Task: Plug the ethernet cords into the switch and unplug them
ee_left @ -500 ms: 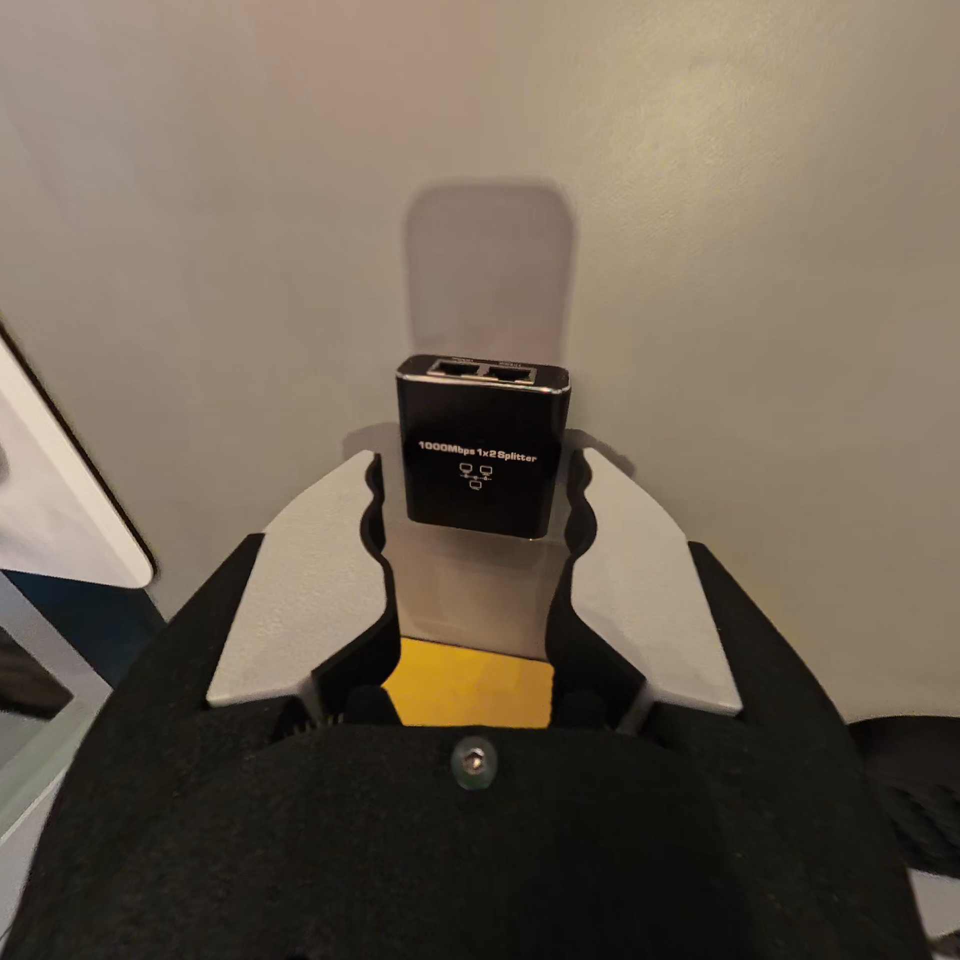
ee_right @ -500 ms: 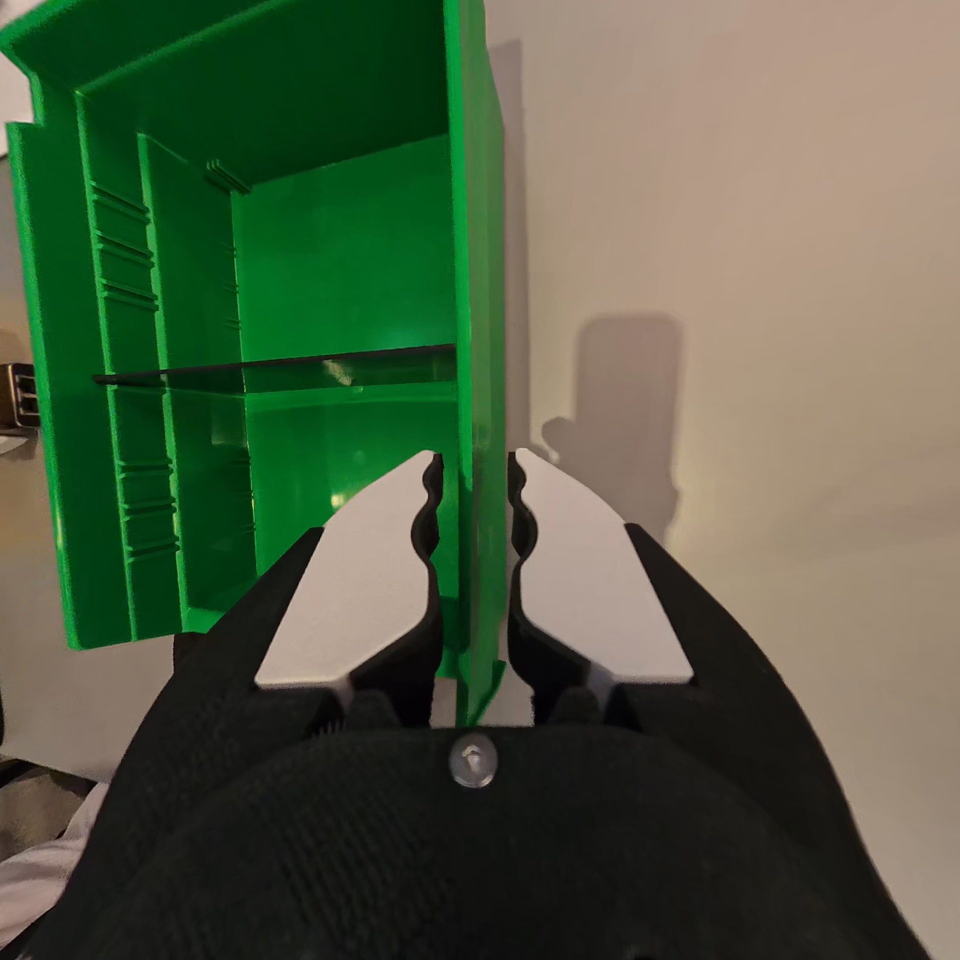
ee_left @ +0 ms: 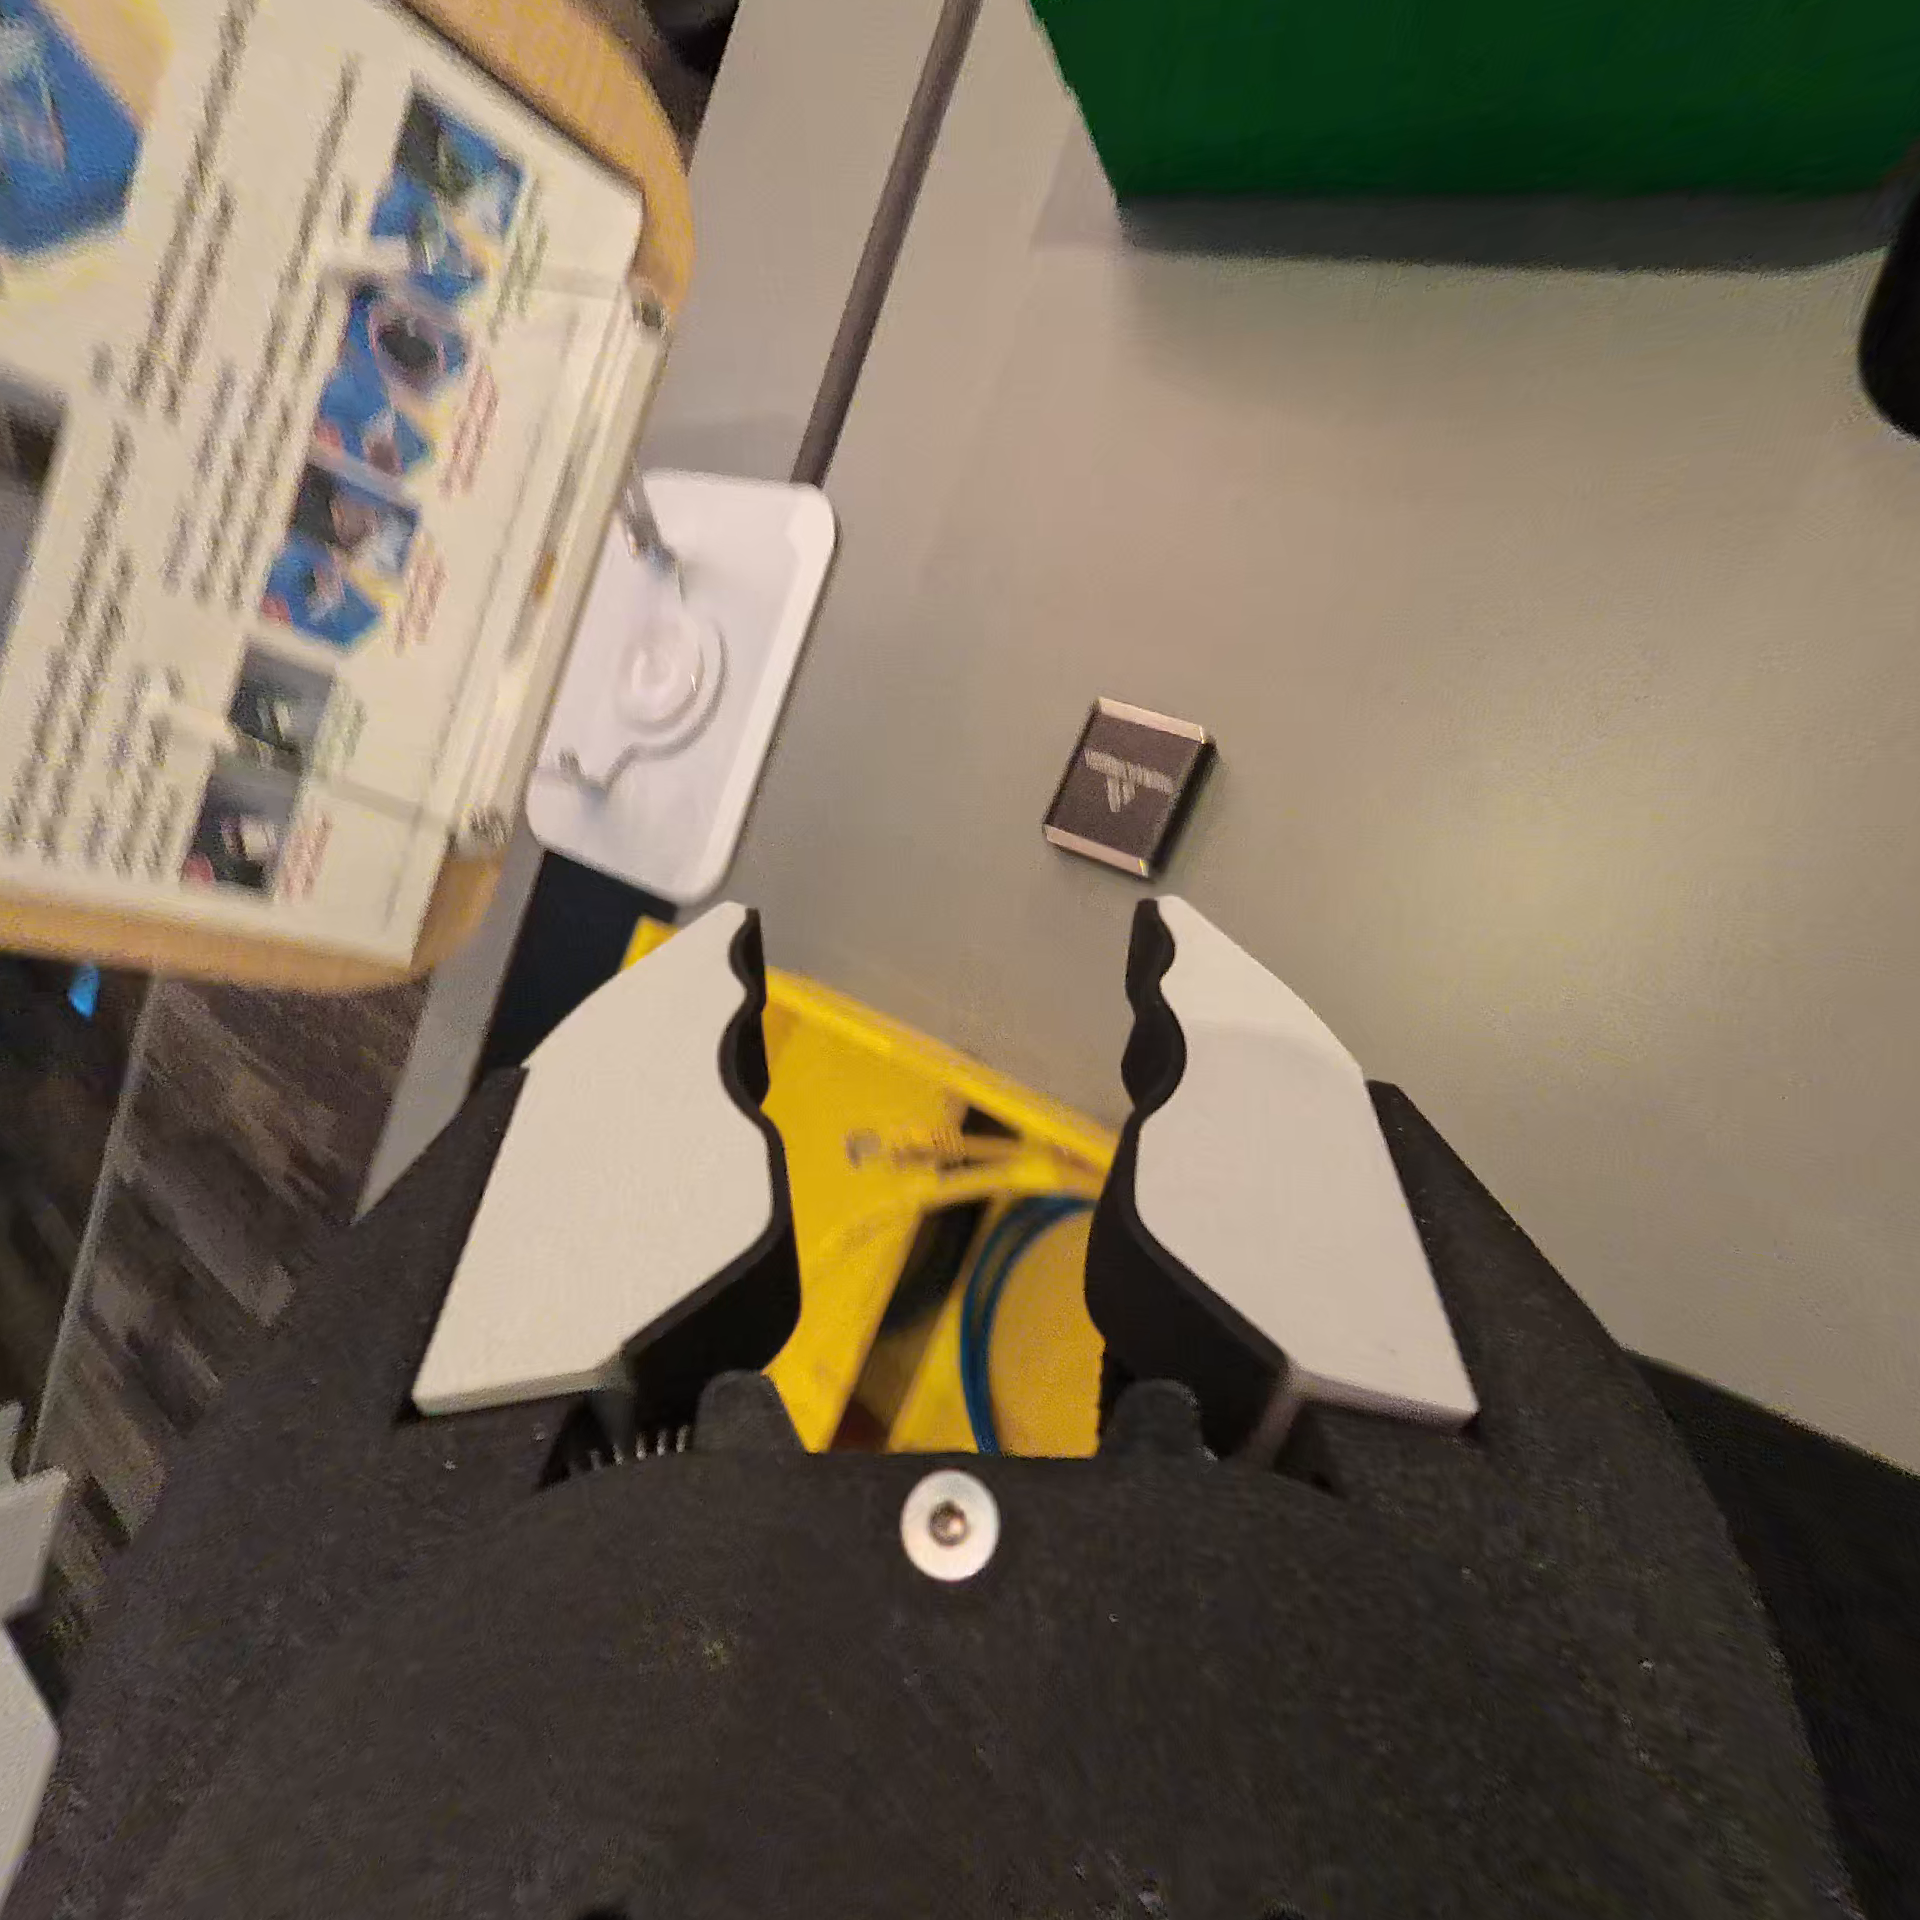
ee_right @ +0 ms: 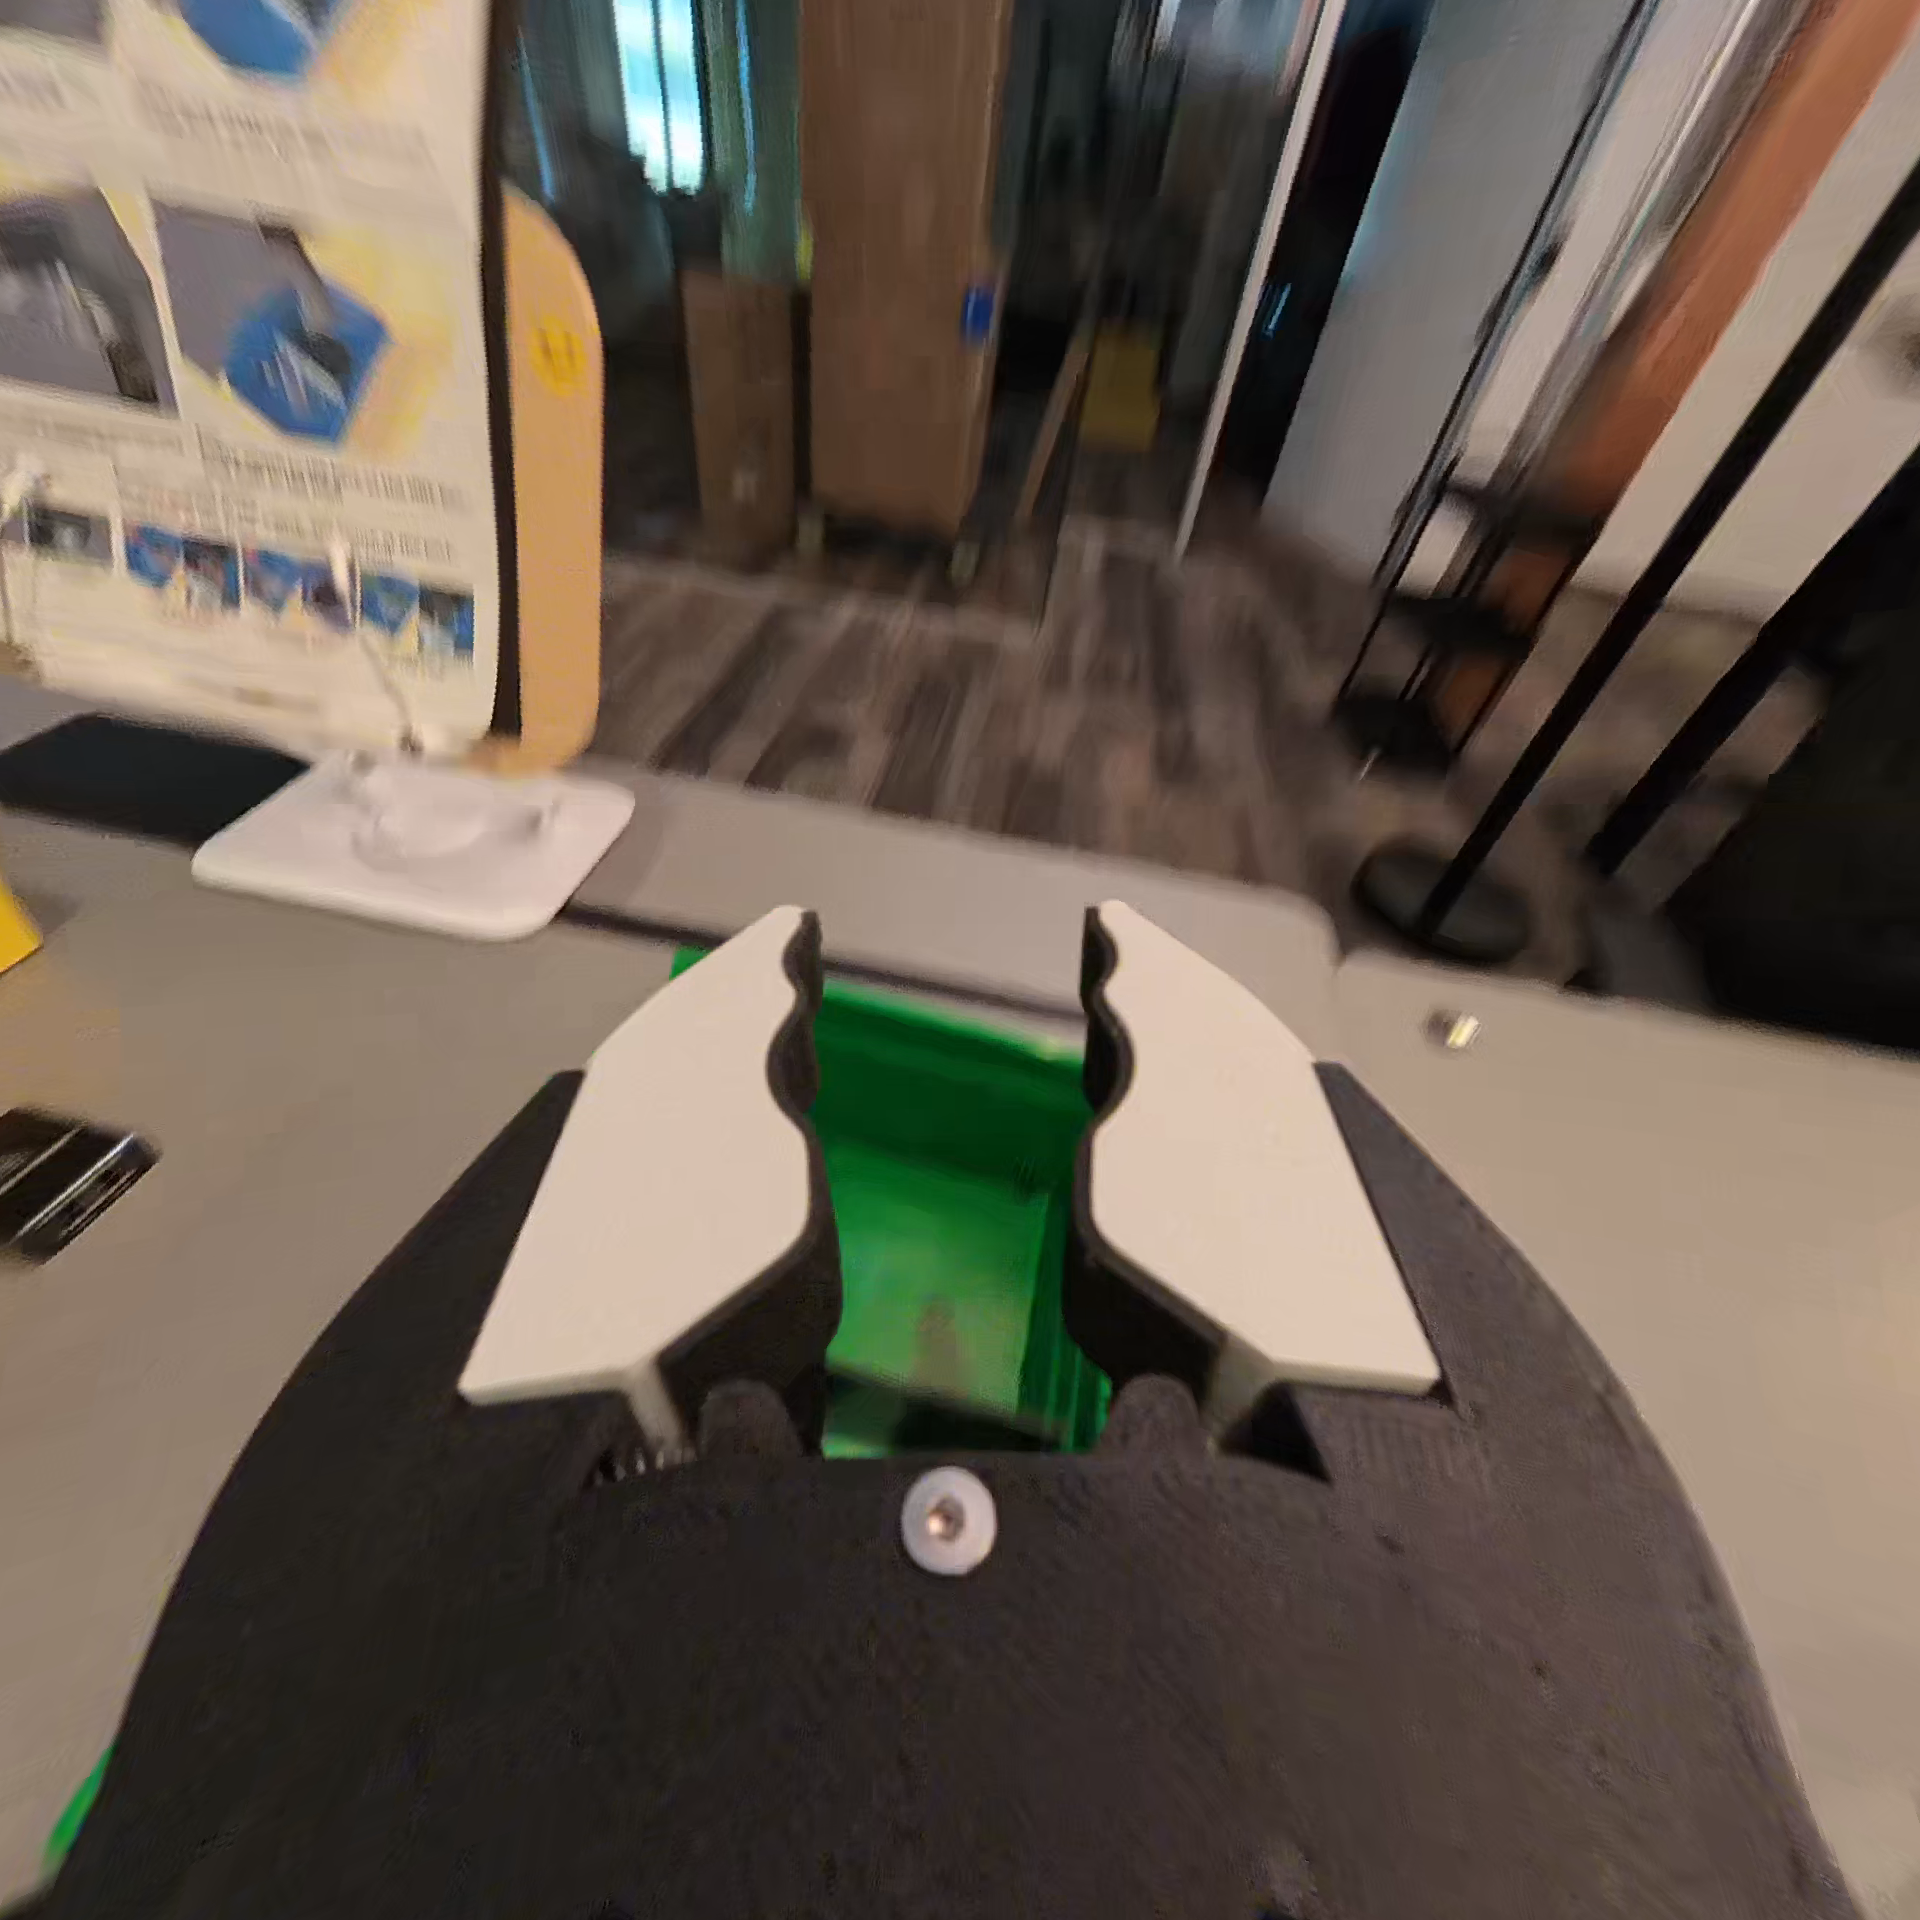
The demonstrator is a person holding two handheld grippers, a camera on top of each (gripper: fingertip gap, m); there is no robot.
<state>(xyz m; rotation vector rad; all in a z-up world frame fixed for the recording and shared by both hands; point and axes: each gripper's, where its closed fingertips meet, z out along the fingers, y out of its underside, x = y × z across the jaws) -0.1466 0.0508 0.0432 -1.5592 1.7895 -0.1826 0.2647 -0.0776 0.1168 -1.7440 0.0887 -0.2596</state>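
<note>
The small black switch (ee_left: 1129,788) lies flat on the grey table (ee_left: 1455,623), just beyond my left gripper (ee_left: 943,914), which is open and empty above it. The switch also shows at the left edge of the right wrist view (ee_right: 62,1179). My right gripper (ee_right: 948,920) is open and empty, lifted above the green bin (ee_right: 935,1195), which lies below its fingers. A yellow container (ee_left: 904,1164) with a blue cord (ee_left: 987,1340) coiled in it sits under my left gripper's fingers.
A printed sign (ee_left: 239,468) in a clear holder stands on a white base (ee_left: 675,675) at the table's left edge. The green bin's corner (ee_left: 1455,94) shows at the far right. Black stand poles (ee_right: 1558,748) and floor lie beyond the table. My hands' fingertips stand some 45 cm from each other. About 20 cm separates my left fingertips from the small black switch (ee_left: 1129,788).
My left gripper pulled back and up from the switch, which now lies flat on the table. My right gripper opened off the green bin's wall and lifted away above it.
</note>
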